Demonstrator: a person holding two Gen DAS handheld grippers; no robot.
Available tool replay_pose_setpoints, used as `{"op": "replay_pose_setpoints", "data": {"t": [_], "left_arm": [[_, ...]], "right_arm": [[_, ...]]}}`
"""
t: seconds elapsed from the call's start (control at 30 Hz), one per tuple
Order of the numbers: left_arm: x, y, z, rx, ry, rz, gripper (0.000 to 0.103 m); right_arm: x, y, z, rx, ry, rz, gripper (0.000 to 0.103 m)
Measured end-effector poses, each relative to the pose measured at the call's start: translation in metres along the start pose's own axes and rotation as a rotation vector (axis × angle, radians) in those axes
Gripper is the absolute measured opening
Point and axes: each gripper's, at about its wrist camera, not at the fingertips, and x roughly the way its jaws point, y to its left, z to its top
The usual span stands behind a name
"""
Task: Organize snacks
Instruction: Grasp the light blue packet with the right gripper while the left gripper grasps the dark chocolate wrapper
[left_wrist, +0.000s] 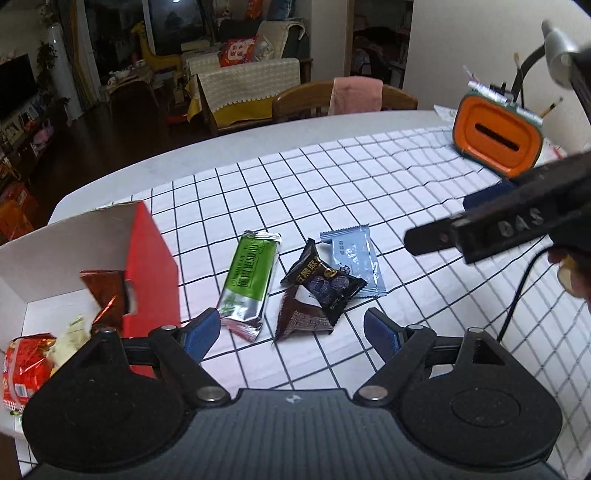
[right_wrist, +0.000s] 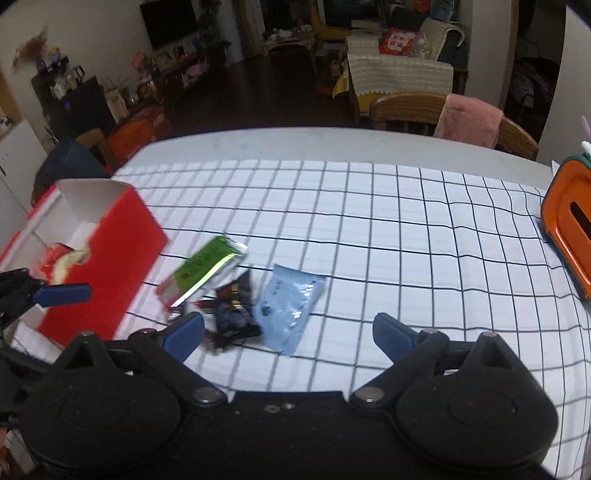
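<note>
A red open box (left_wrist: 147, 266) (right_wrist: 107, 266) stands at the left of the checked tablecloth and holds a red packet (left_wrist: 26, 365), a pale snack and a brown foil packet (left_wrist: 105, 291). A green bar (left_wrist: 247, 280) (right_wrist: 203, 269), a black packet (left_wrist: 325, 284) (right_wrist: 232, 314), a brown packet (left_wrist: 295, 317) and a light blue packet (left_wrist: 356, 266) (right_wrist: 290, 306) lie on the cloth beside the box. My left gripper (left_wrist: 291, 328) is open and empty just short of the packets. My right gripper (right_wrist: 288, 332) is open and empty above the black and blue packets.
An orange tissue holder (left_wrist: 498, 136) (right_wrist: 569, 229) stands at the far right of the table (left_wrist: 258, 136). A wooden chair (left_wrist: 343, 98) with a pink cloth is behind the table. The right gripper's body (left_wrist: 498, 225) shows at the right in the left wrist view.
</note>
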Motion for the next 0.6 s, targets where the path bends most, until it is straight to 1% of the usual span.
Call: {"op": "replay_pose_setpoints", "data": {"t": [0.1, 0.23, 0.4, 0.5, 0.6], "left_arm": [[0.018, -0.007, 0.002, 0.006, 0.015, 0.027, 0.085], [0.039, -0.013, 0.002, 0.018, 0.044, 0.057, 0.085], [0.055, -0.016, 0.001, 0.024, 0.070, 0.057, 0.085], [0.063, -0.014, 0.002, 0.012, 0.088, 0.057, 0.085], [0.068, -0.012, 0.004, 0.007, 0.099, 0.064, 0.085]], "right_arm": [[0.023, -0.011, 0.005, 0.025, 0.029, -0.015, 0.098], [0.051, -0.015, 0.009, 0.057, 0.060, -0.023, 0.097], [0.084, -0.010, 0.015, 0.086, 0.103, -0.053, 0.093], [0.097, -0.009, 0.018, 0.120, 0.118, -0.058, 0.092], [0.107, -0.004, 0.020, 0.117, 0.131, -0.058, 0.089]]}}
